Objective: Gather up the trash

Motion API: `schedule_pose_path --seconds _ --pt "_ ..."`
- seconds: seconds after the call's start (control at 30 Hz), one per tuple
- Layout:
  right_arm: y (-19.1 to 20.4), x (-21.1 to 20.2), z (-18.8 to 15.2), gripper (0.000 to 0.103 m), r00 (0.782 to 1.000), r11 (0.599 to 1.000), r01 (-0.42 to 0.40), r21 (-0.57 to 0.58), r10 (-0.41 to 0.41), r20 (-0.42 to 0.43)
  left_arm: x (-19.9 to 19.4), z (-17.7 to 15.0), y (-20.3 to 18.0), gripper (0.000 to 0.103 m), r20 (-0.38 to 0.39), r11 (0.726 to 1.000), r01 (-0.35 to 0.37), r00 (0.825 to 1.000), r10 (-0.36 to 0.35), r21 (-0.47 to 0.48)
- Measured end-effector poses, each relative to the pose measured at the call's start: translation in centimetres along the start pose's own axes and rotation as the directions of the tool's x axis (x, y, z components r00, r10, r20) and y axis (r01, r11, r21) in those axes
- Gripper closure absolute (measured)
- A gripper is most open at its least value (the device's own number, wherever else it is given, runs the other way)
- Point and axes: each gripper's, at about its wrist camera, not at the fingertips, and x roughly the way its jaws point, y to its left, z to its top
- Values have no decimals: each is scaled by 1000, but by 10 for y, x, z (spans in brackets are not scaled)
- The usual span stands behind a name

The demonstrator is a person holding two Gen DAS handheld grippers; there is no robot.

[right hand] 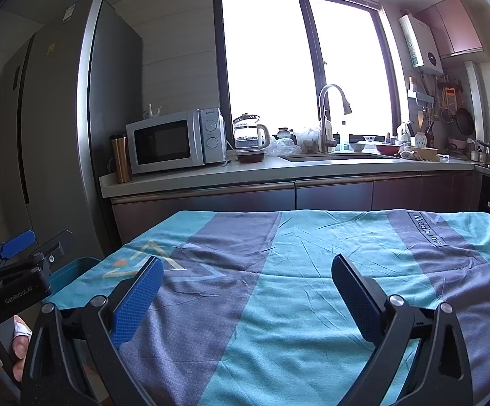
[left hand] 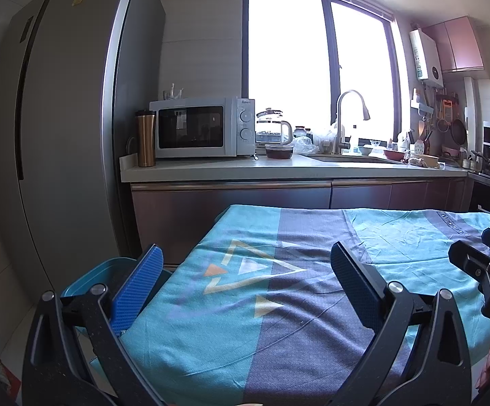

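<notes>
Two grippers hang over a table with a blue and grey cloth on it. Seen from its own camera, the left gripper has its blue pads spread wide apart with nothing between them. The right gripper is spread wide too and holds nothing. Each gripper also shows at the side of the other one's view. A blue bin sits low at the left edge of the table, just beside the left pad; I cannot see inside it. No trash shows on the cloth. Behind the table is a kitchen counter with a white microwave, a brown cup, a glass kettle and a sink tap. A tall grey fridge stands to the left of the counter
</notes>
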Motion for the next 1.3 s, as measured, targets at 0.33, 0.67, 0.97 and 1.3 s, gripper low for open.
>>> schedule_pose_path --seconds 0.33,0.67,0.97,1.3 --pt "1 1 0 7 1000 1000 1 -4 -1 -1 1 0 0 6 -4 1000 -1 1000 1 0" --pt "1 2 0 7 1000 1000 0 -3 0 -1 3 -4 -1 6 -9 1000 -3 1000 3 -2" --pt "0 5 0 7 1000 1000 -4 -4 4 -4 6 -7 -2 6 -17 1000 -6 1000 6 -6" --pt "0 6 0 7 1000 1000 -3 -5 3 -9 6 -10 -3 6 -25 1000 -9 1000 9 -7"
